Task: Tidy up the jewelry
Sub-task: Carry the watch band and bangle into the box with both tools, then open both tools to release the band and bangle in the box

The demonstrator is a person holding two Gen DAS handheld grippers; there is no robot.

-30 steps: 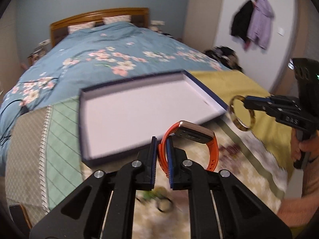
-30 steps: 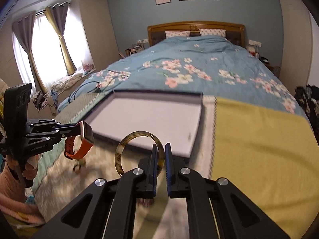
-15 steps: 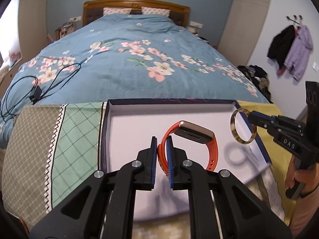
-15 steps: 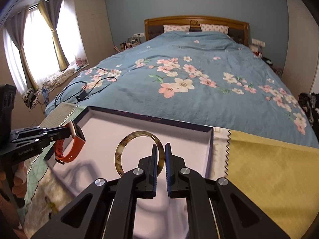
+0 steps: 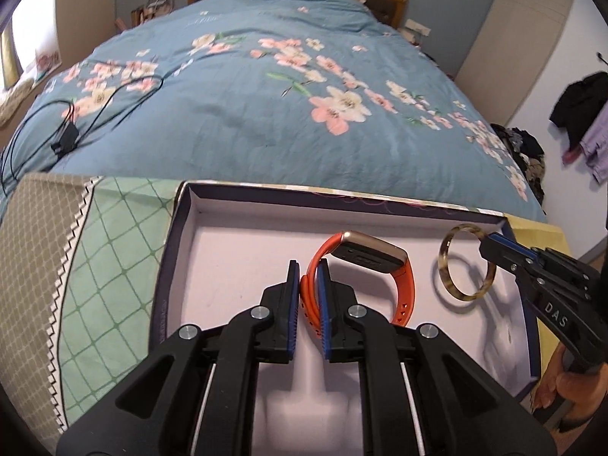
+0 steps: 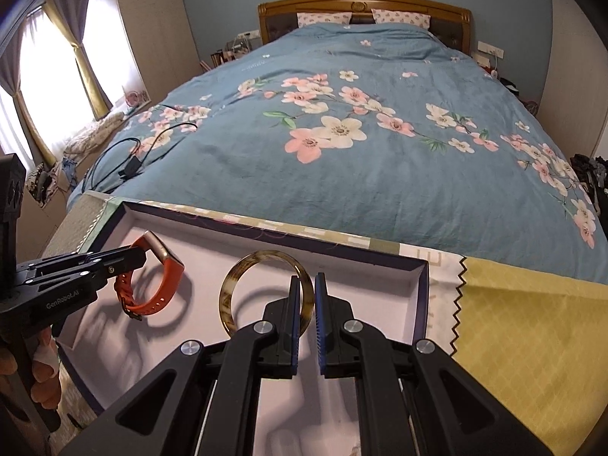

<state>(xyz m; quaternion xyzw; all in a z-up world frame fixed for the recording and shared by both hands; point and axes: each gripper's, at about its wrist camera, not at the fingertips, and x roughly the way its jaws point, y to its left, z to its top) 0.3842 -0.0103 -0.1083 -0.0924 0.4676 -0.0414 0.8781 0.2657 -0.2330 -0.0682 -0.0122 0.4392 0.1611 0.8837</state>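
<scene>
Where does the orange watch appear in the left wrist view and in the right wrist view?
Left wrist view: the orange watch is at centre, its strap clamped in the left gripper, over the box.
Right wrist view: orange watch at the left, over the box.
Shared landmark: the dark-rimmed box.

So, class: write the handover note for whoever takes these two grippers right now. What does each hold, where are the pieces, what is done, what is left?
Left gripper: shut on the orange smartwatch by its strap, above the open box.
Right gripper: shut on the tortoiseshell bangle, also over the box.
Done: both pieces picked up and carried over the box's pale floor.
Left: lower each, release, withdraw. Whether either piece already touches the floor cannot be told.
</scene>
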